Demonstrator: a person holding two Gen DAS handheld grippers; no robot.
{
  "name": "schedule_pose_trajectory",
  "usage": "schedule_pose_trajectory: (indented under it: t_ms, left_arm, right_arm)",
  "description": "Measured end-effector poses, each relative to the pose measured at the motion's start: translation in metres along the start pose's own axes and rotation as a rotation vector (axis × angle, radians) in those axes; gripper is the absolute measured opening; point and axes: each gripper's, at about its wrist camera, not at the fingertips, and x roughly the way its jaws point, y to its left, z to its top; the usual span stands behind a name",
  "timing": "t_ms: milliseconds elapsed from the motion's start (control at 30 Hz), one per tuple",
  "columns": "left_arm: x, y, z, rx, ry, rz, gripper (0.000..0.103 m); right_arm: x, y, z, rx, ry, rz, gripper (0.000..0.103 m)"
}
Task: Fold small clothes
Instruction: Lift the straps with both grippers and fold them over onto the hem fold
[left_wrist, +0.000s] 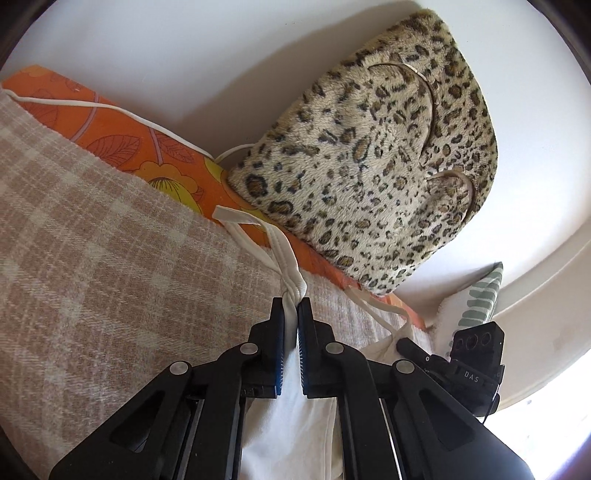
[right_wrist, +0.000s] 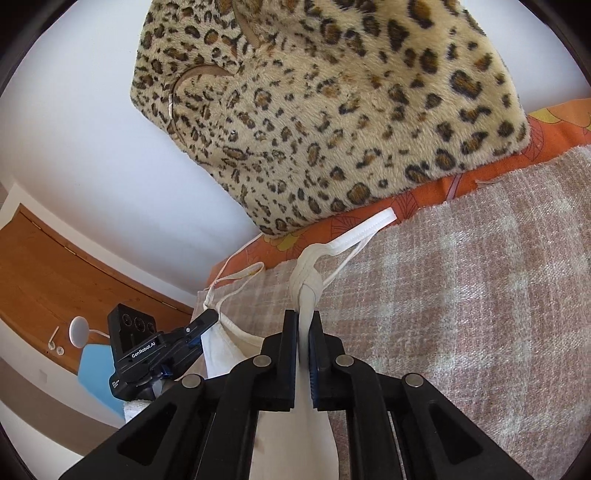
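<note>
Checked beige blanket (left_wrist: 110, 240) under my work, leopard cushion (left_wrist: 369, 166) far against white wall (left_wrist: 166, 48), both my grippers, left gripper (left_wrist: 291, 314) and right gripper (right_wrist: 303, 325), clamped on white garment (right_wrist: 295, 424).

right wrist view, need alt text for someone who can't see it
The right gripper is shut on the knotted strap of a white garment over a checked blanket. To its left the left gripper pinches another edge of the garment. A leopard-print cushion leans on the white wall behind.
</note>
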Motion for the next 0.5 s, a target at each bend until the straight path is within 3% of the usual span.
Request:
schedule_pose_trajectory:
  t_ms: [500]
  left_arm:
    - [-0.059, -0.047, -0.026, 0.056, -0.027, -0.048, 0.004]
  right_arm:
    - [-0.051, 0.040, -0.024, -0.043, -0.038, 0.049, 0.003]
